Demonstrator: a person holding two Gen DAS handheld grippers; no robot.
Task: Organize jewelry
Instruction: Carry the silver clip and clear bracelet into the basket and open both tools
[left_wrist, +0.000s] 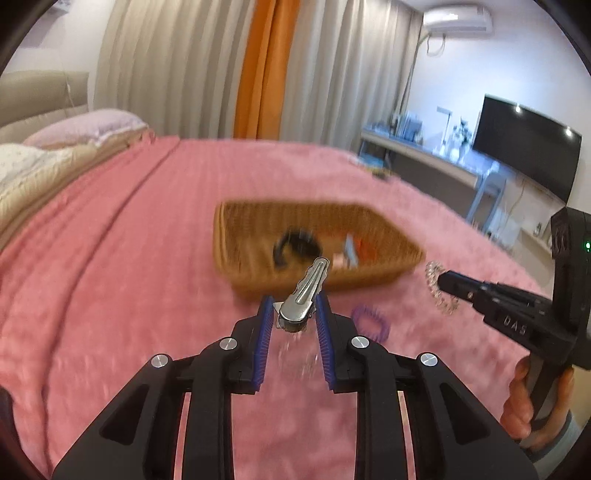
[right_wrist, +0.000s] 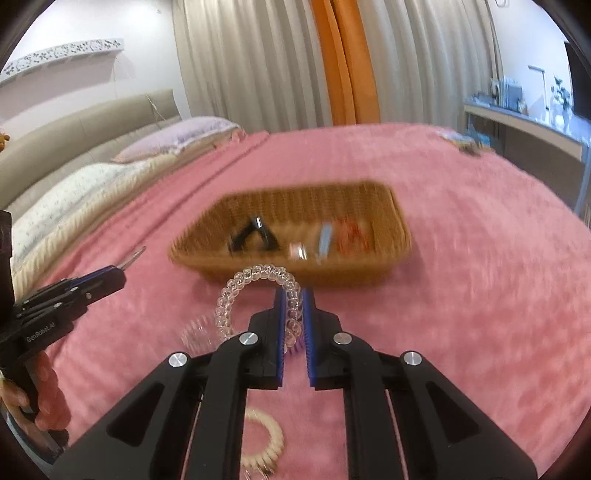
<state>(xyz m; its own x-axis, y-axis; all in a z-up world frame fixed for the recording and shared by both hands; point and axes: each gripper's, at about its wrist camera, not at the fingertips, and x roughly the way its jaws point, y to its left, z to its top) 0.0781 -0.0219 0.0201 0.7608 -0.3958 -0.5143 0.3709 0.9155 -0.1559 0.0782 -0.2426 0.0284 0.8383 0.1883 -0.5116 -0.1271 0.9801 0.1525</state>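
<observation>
My left gripper (left_wrist: 294, 308) is shut on a silver metal hair clip (left_wrist: 304, 291) and holds it above the pink bedspread, just short of the wicker basket (left_wrist: 369, 275). My right gripper (right_wrist: 293, 308) is shut on a clear spiral hair tie (right_wrist: 243, 282), also near the basket (right_wrist: 229, 258); it shows in the left wrist view too (left_wrist: 437, 291). The basket holds a black clip (right_wrist: 251, 232), a blue item (right_wrist: 325, 238) and something orange-red (right_wrist: 351, 232). A purple spiral tie (left_wrist: 371, 319), a clear one (right_wrist: 197, 334) and a cream one (right_wrist: 264, 446) lie on the bedspread.
The pink bedspread (left_wrist: 147, 240) covers the bed, with pillows (right_wrist: 177, 138) at the far left. Curtains hang behind. A desk (left_wrist: 424, 155) and a dark screen (left_wrist: 528, 144) stand at the right. Small items (right_wrist: 460, 142) lie at the bed's far right edge.
</observation>
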